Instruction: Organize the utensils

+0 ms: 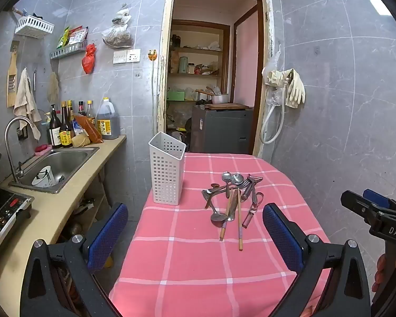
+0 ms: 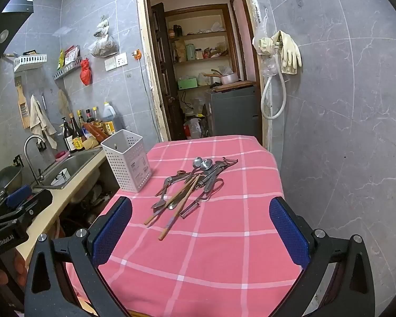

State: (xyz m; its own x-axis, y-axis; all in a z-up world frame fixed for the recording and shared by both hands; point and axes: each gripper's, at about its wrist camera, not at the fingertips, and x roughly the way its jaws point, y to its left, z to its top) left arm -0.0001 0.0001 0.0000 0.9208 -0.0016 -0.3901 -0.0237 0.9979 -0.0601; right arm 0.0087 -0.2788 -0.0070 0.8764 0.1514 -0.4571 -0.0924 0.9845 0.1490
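Observation:
A heap of utensils lies in the middle of the pink checked tablecloth: metal spoons, a fork, a peeler and wooden chopsticks. A white perforated holder stands upright at the table's left edge, nothing showing inside it. My left gripper hovers open over the near part of the table, short of the heap. My right gripper is likewise open and holds nothing; it also shows at the right edge of the left wrist view, right gripper.
A counter with a steel sink, tap, sauce bottles and an induction hob runs along the left. A doorway opens behind the table onto shelves. Tiled wall with hung rubber gloves stands to the right.

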